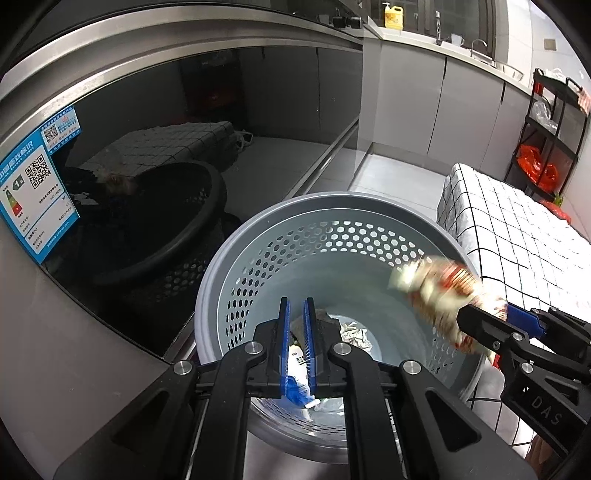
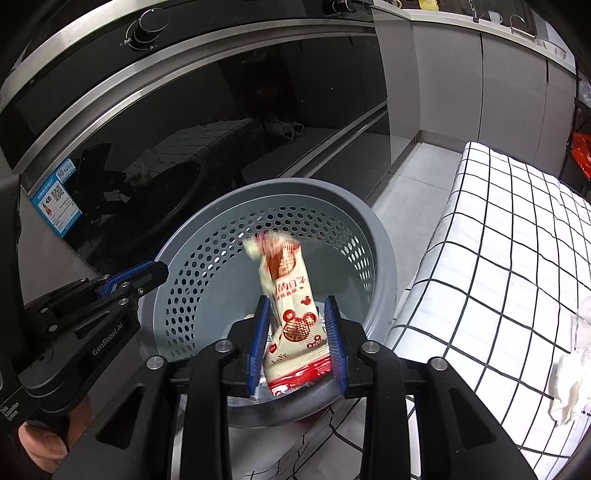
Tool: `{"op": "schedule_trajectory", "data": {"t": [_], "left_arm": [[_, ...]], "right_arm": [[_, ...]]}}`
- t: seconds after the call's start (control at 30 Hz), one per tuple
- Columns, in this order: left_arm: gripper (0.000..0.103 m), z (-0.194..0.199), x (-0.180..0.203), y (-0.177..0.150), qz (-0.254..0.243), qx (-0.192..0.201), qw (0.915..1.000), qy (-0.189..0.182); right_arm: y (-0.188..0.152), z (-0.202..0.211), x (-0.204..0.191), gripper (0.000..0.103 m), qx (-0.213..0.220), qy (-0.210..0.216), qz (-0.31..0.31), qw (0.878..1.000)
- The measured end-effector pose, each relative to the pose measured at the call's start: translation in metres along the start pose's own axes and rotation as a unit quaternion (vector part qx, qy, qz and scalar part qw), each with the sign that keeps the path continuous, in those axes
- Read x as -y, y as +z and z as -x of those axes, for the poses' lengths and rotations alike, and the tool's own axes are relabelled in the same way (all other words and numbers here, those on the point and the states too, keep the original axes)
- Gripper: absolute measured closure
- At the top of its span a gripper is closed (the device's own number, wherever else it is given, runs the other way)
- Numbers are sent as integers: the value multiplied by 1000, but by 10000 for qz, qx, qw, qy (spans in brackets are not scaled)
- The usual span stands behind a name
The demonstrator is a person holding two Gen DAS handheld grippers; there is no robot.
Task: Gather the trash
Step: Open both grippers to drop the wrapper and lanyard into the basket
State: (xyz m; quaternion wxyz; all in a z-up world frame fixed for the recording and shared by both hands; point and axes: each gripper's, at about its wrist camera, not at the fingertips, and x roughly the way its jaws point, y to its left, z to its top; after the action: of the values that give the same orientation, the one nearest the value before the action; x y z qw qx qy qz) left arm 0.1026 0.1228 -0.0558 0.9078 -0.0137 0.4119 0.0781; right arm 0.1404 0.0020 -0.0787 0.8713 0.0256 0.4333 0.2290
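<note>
Wrapper: cream and red snack wrapper (image 2: 291, 314) hangs above the mouth of the grey bin (image 2: 380, 243), lengthwise between the right gripper's blue pads; its far end is blurred.
Right gripper: right gripper (image 2: 297, 343) points down into the bin with its jaws parted; the wrapper lies in the gap, and whether the pads press on it I cannot tell. In the left wrist view this gripper (image 1: 480, 314) reaches over the bin's right rim with the wrapper (image 1: 439, 291) at its tip.
Left gripper: left gripper (image 1: 297, 343) is over the near rim of the bin, pads drawn together to a narrow slit, nothing between them. Seen from the right wrist view it (image 2: 136, 277) is at the bin's left rim.
Bin: round, with honeycomb holes in its wall (image 1: 332, 240); at its bottom lie crumpled foil (image 1: 354, 334) and a white and blue tube (image 1: 299, 384).
Left of the bin: black glass oven door (image 2: 184, 129), which mirrors the bin, with a blue energy label (image 1: 37, 199).
Right of the bin: white cloth with a black grid (image 2: 509, 240), touching the bin's side; a crumpled white tissue (image 2: 569, 384) lies on it.
Beyond the bin: grey cabinets (image 1: 406, 99); a yellow bottle (image 1: 392, 16) stands on top.
</note>
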Motion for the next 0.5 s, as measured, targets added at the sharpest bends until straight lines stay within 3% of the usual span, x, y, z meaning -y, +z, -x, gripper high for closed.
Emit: {"op": "schedule_trajectory", "data": {"t": [0.07,0.1,0.17,0.23,0.5], "left_arm": [[91,0,0,0,-1,-26,10000,-10],[88,0,0,0,-1,-35,10000,-6],[70,0,-1,-1,24,-38,10000,-10],[60,2,-1,-1,50,8,10000,1],[55,8,0,-1,44,102,9999,29]], "right_arm": [[0,3,0,50,85,-7,5,10000],[0,5,1,49,121,-6,17,9999],[1,6,1,49,130,-26,35,9999],[1,7,1,49,132,-34,41,9999],[-3,8,1,49,120,-28,11,9999]]}}
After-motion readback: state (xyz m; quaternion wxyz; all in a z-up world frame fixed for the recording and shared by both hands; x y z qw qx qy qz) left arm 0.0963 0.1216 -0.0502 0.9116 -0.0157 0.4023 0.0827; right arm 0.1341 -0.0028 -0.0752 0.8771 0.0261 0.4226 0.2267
